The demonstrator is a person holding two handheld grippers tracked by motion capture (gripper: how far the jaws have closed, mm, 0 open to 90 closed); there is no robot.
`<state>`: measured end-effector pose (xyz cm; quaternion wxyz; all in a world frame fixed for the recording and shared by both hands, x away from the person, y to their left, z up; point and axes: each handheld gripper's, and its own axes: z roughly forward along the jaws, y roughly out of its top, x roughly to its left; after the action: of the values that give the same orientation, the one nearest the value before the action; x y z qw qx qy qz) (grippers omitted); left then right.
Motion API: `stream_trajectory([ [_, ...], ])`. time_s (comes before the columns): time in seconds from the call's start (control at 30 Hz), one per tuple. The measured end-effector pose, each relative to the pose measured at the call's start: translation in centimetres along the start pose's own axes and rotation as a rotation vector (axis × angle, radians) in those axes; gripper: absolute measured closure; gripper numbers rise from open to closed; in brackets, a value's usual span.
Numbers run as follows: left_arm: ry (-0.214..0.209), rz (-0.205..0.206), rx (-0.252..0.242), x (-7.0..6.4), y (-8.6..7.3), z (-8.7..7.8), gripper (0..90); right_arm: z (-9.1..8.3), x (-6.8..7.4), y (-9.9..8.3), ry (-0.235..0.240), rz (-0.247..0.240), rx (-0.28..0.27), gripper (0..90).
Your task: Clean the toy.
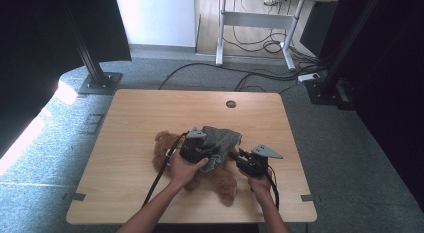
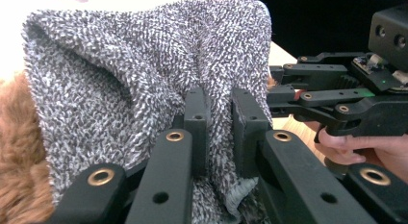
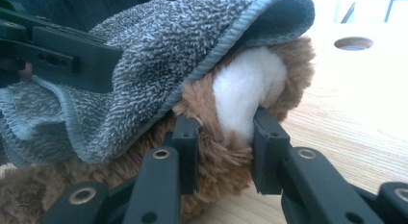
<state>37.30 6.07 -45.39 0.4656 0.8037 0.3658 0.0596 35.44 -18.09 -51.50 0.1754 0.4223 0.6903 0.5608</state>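
Two soft things mid-bench: brown plush toy (image 1: 220,180) lying flat, grey towel (image 1: 222,138) draped over it. Left gripper (image 2: 219,128) jaws pinch towel fold. Right gripper (image 3: 223,152) jaws clamp toy's furry limb. Both light, limp, compressible; take bunched folds, hemmed edge.
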Motion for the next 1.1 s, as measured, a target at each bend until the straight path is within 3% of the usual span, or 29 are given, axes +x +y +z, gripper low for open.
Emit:
stream_trajectory([
  [0.23, 0.014, 0.01, 0.007, 0.4, -0.4, -0.9, 79.1, -0.1, 0.4, 0.1, -0.008, -0.025, 0.003, 69.8],
  [0.3, 0.034, 0.02, 0.007, 0.8, -0.5, -1.5, 79.1, -0.1, 0.4, 0.1, -0.007, -0.022, 0.003, 69.8],
  [0.33, 0.065, 0.019, 0.0, 1.6, -0.8, -2.4, 79.0, -0.1, 0.2, 0.1, -0.005, -0.018, 0.002, 69.9],
  [0.37, 0.065, 0.019, 0.0, 1.6, -0.8, -2.4, 79.1, -0.1, 0.2, 0.0, -0.006, -0.017, 0.001, 70.0],
  [0.4, 0.099, -0.003, -0.004, 2.6, -1.1, -3.3, 79.0, -0.1, 0.2, 0.0, -0.006, -0.015, 0.001, 70.1],
  [0.47, 0.11, -0.013, -0.004, 3.1, -1.2, -3.8, 79.1, -0.1, 0.2, 0.0, -0.006, -0.011, 0.001, 70.3],
  [0.5, 0.107, -0.024, -0.01, 3.4, -1.3, -4.1, 79.0, 0.0, 0.2, 0.0, -0.006, -0.009, -0.001, 70.5],
  [0.57, 0.057, -0.025, -0.034, 3.0, -1.2, -4.6, 78.9, 0.0, 0.3, 0.1, -0.005, -0.013, -0.004, 70.8],
  [0.63, 0.041, -0.016, -0.041, 2.5, -1.0, -4.5, 78.8, 0.1, 0.4, 0.1, -0.007, -0.017, -0.007, 70.8],
  [0.67, -0.003, -0.006, -0.055, 1.4, -0.3, -4.1, 78.8, 0.1, 0.5, 0.1, -0.011, -0.02, -0.007, 70.9],
  [0.7, -0.003, -0.006, -0.055, 1.4, -0.3, -4.1, 78.8, 0.1, 0.5, 0.1, -0.011, -0.02, -0.007, 70.9],
  [0.77, -0.04, 0.022, -0.049, -0.4, 0.7, -2.6, 78.8, 0.1, 0.6, 0.1, -0.016, -0.026, -0.008, 70.8],
  [0.83, -0.043, 0.031, -0.041, -0.8, 1.0, -1.9, 78.8, 0.1, 0.6, 0.1, -0.016, -0.03, -0.009, 70.8],
  [0.87, -0.034, 0.037, -0.015, -1.4, 1.3, -0.6, 78.7, 0.0, 0.7, 0.1, -0.018, -0.03, -0.009, 70.8],
  [0.93, 0.0, 0.044, 0.014, -1.4, 1.2, 0.5, 78.8, 0.0, 0.7, 0.1, -0.019, -0.037, -0.009, 70.8],
  [1.1, 0.017, 0.018, 0.009, -0.3, 0.5, 0.5, 79.0, -0.1, 0.7, -0.1, -0.013, -0.046, -0.007, 70.9],
])
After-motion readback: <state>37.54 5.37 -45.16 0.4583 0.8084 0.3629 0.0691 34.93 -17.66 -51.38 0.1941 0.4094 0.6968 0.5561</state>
